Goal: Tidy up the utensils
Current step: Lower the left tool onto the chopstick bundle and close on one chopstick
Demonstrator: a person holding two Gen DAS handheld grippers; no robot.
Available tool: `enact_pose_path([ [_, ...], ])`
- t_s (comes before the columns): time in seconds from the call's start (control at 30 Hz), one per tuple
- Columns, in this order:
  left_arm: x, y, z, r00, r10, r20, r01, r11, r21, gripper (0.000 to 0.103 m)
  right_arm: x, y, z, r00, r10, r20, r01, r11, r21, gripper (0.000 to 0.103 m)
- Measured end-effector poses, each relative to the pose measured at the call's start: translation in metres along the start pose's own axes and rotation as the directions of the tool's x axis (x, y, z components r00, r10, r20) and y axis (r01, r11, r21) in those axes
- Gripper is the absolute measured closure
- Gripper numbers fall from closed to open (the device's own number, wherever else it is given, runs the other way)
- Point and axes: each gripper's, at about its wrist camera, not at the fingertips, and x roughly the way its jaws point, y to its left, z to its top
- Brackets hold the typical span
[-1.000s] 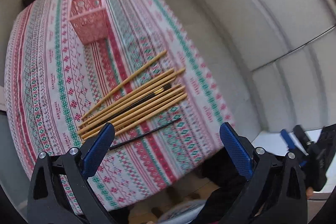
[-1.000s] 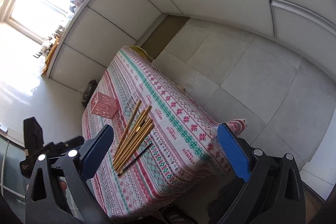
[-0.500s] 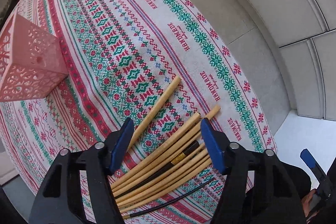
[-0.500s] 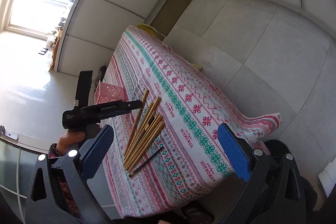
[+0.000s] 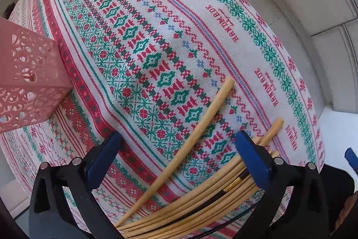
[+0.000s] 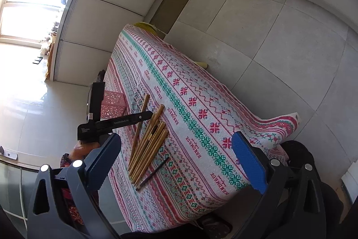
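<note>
The bamboo chopsticks (image 5: 197, 127) are pale yellow, slender and tapered, lying on the patterned tablecloth (image 5: 138, 21) near its front edge. One lies apart from the rest, angled across the gap between the left gripper's (image 5: 176, 145) blue pads, touching neither. The others form a loose fan just beside it, partly under the right-hand pad. A black chopstick with a gold band (image 5: 232, 187) sits among the yellow ones, and a thin black chopstick (image 6: 153, 173) lies separately, nearest the table's front edge.

The left gripper points down at the cloth with its jaws opening, spread wide and holding nothing. The right gripper (image 6: 176, 160) hovers farther back, jaws wide and empty.

A pink perforated basket (image 5: 26, 77) stands on the cloth, well apart from the sticks; the left wrist view cuts it off at the frame edge, and in the right wrist view the left gripper covers much of it. The tapered ends of the fan run out of the left wrist view at the bottom. The person's hand (image 6: 82, 149) on the left gripper is mostly hidden
</note>
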Motion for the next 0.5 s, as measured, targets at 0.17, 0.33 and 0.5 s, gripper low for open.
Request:
enact_pose_path([
  [0.17, -0.016, -0.005, -0.026, 0.999, -0.004, 0.038, 0.003, 1.000, 0.005, 0.019, 0.009, 0.007, -0.001, 0.999, -0.014, -0.031, 0.013, 1.000, -0.008, 0.007],
  [0.33, -0.042, -0.015, -0.023, 0.999, -0.012, 0.051, 0.010, 1.000, 0.029, 0.079, 0.015, 0.012, -0.003, 0.999, -0.034, -0.032, 0.034, 0.999, -0.017, 0.007],
  [0.5, -0.041, -0.025, -0.028, 0.996, -0.004, 0.091, -0.006, 0.993, 0.116, 0.067, 0.020, 0.013, -0.004, 0.998, -0.043, -0.050, 0.043, 0.999, -0.014, 0.007],
])
